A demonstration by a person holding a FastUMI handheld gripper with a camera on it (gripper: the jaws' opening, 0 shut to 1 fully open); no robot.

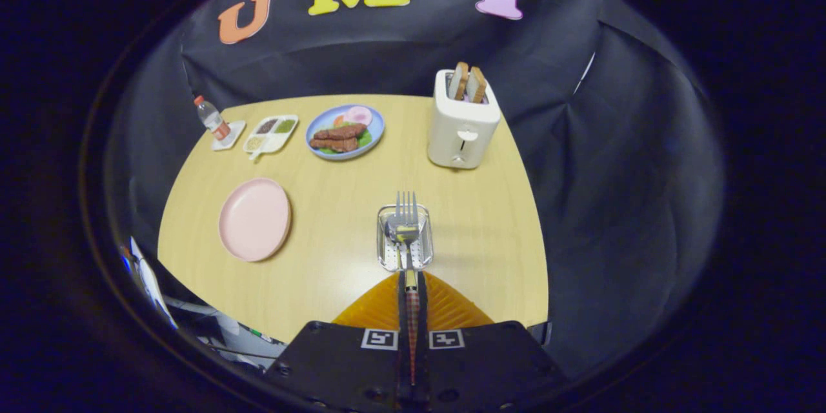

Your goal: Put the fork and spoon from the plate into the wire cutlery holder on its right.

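On the round wooden table (335,284), a pink plate (254,219) lies bare, well left of the wire cutlery holder (404,237). Fork (406,219): metal, tines pointing away, over the holder, a spoon (391,230) beside it inside. Gripper (411,284) hovers just short of the holder, fingers pressed together on the fork's handle.

Fork (406,210) held above spoon (391,231) in holder (404,239).

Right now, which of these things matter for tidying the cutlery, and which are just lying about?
Job: fork held in the shut gripper, spoon in the wire holder, pink plate.
Lying about: toaster, food plate, condiment tray, bottle.
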